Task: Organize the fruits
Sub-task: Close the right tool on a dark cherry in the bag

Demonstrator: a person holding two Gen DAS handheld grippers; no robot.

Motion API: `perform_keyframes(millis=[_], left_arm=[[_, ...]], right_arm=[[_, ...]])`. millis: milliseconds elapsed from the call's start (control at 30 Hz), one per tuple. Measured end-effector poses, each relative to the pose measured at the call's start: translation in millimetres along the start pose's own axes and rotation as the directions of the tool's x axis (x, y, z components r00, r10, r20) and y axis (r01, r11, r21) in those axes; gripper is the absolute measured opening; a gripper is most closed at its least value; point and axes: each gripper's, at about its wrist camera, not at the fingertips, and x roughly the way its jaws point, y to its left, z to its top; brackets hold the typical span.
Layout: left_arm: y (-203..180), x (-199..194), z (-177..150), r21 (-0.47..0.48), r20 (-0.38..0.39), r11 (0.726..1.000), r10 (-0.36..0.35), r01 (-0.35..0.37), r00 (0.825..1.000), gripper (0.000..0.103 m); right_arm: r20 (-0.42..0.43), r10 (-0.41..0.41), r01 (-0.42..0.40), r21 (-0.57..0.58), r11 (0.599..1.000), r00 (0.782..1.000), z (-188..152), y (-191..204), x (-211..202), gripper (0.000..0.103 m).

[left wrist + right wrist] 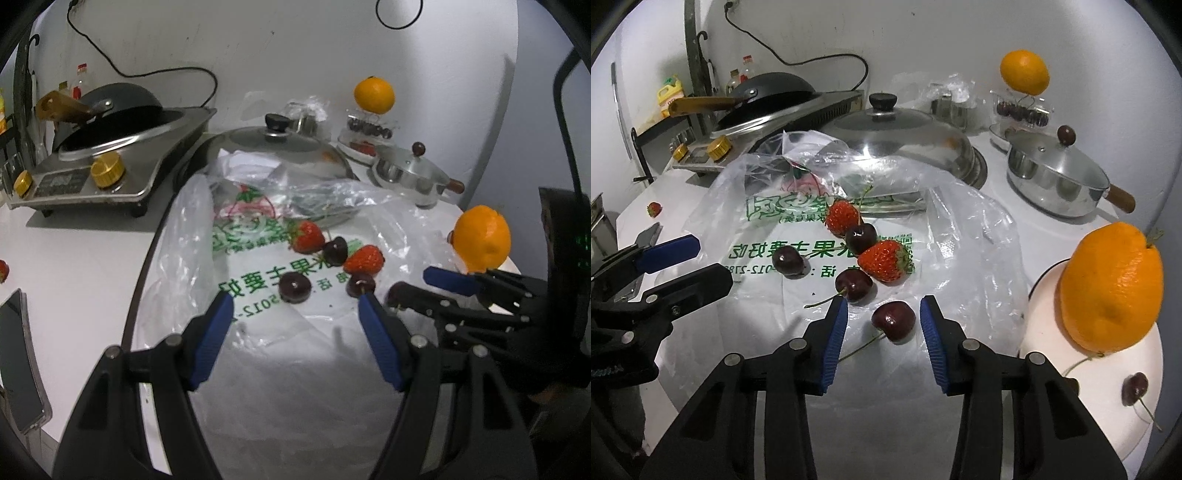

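Two strawberries [843, 216] [885, 260] and several dark cherries lie on a clear plastic bag [783, 206] with green print. My right gripper [884, 314] is open, its blue pads on either side of one cherry [894, 320], not touching it. A white plate [1049, 332] at the right holds an orange [1112, 286] and a cherry [1134, 388]. My left gripper [295, 306] is open and empty above the bag, just short of a cherry [294, 287]. It also shows in the right wrist view [690, 262].
A pan lid [897, 140], a steel pot [1056, 177] and an induction cooker with a wok [768, 96] stand behind the bag. A second orange [1025, 72] sits on a box of cherries [1021, 109]. A lone strawberry [654, 209] and a phone [18, 362] lie at left.
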Motion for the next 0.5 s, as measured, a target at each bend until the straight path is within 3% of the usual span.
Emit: perform_keyframes(millis=[500], left_arm=[[2.9, 17.7, 1.0, 0.001, -0.029, 1.0, 0.012, -0.012, 1.0, 0.072]], right_arm=[[-0.032, 0.005, -0.004, 0.013, 1.0, 0.999, -1.0, -6.9, 19.1, 0.037]])
